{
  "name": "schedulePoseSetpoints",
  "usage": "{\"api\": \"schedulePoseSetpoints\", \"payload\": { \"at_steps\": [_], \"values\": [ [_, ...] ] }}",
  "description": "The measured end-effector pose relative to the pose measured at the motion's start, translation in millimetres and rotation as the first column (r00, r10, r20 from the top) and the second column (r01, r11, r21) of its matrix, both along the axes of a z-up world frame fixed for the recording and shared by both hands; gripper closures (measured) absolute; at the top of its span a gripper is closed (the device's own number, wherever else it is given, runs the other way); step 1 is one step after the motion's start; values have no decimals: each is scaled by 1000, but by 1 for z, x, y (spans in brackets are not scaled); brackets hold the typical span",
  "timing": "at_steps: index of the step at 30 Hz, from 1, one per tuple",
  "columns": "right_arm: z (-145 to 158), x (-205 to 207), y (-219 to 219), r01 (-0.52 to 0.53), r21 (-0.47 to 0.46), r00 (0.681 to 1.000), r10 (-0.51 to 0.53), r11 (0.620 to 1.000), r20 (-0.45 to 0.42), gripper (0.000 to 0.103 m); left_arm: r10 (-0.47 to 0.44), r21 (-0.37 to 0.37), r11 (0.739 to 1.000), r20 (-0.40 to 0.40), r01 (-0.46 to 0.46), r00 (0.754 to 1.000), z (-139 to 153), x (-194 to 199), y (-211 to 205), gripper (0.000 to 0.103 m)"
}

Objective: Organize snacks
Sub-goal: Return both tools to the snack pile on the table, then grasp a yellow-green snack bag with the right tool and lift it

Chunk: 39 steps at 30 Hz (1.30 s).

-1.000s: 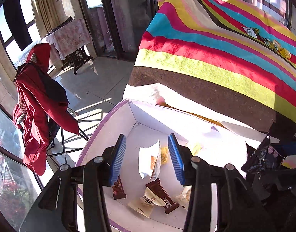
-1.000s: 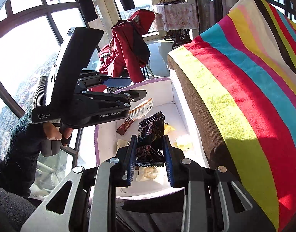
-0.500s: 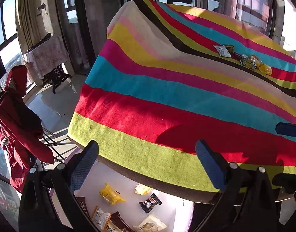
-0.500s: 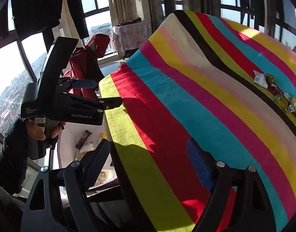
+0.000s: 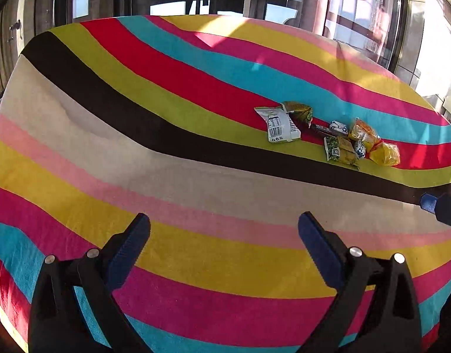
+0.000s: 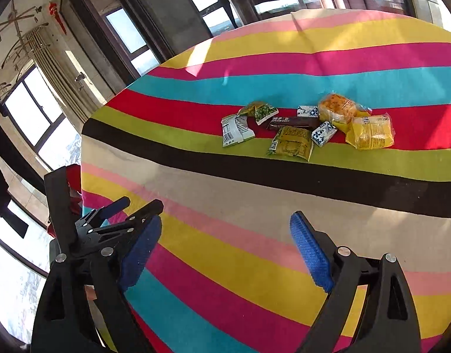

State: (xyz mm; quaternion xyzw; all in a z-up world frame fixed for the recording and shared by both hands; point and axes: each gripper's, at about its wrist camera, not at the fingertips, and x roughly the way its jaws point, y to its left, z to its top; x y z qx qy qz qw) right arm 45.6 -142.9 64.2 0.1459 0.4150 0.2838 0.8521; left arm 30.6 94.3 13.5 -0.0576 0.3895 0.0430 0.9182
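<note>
Here, both grippers are hanging over a striped cloth [image 5: 196, 176] that is covering the table, and neither is holding anything. The left gripper [image 5: 224, 236] is standing with its blue-padded fingers spread wide, only cloth showing between them. The right gripper [image 6: 225, 245] is gaping just as wide and is likewise gripping nothing; in its own view the left gripper [image 6: 119, 211] is showing at the lower left, close beside it. The snacks are lying together in a loose cluster well ahead of both tools, on the red and lime-green stripes just beyond the dark brown band. A white packet [image 6: 235, 131] with a barcode is sitting at the cluster's left end, partly overlapped by a small green pea packet [image 6: 263, 111]. A dark brown bar [image 6: 293, 122] is lying just right of them, with an olive-yellow packet [image 6: 291, 144] in front of it. Two small blue-and-white sweets [image 6: 322, 133] are resting by the bar, and two clear-wrapped yellow cakes [image 6: 369, 131] are closing the right end. In the left wrist view the same white packet [image 5: 280, 125] and yellow cakes [image 5: 384, 153] are appearing toward the right.
</note>
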Motion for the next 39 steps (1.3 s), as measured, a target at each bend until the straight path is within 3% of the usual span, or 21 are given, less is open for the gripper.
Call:
{"api": "schedulePoseSetpoints", "payload": {
  "at_steps": [3, 8, 13, 20, 35, 37, 38, 39],
  "values": [
    [7, 61, 10, 34, 54, 997, -30, 998, -75, 16, 15, -32, 999, -33, -16, 999, -9, 10, 5, 2],
    [9, 146, 42, 67, -18, 983, -69, 998, -169, 16, 30, -137, 990, -31, -34, 999, -15, 7, 21, 3],
    [-14, 208, 65, 93, -83, 949, -114, 992, -295, 16, 40, -215, 976, -28, -45, 999, -20, 7, 32, 2],
    [-30, 226, 98, -2, -203, 941, -66, 979, -332, 16, 39, -232, 972, -20, -43, 999, -20, 9, 35, 2],
    [-52, 248, 107, 34, -243, 901, -135, 969, -412, 14, 39, -249, 968, -10, -40, 999, -19, 8, 37, 2],
    [-55, 254, 109, 41, -250, 896, -147, 967, -420, 16, 39, -250, 967, -10, -40, 999, -19, 8, 37, 2],
    [-55, 254, 109, 51, -263, 897, -160, 963, -413, 23, 39, -251, 967, -9, -40, 999, -19, 8, 37, 2],
    [-54, 259, 113, 62, -281, 902, -174, 958, -395, 39, 40, -253, 967, -9, -41, 999, -19, 8, 38, 2]
  ]
}}
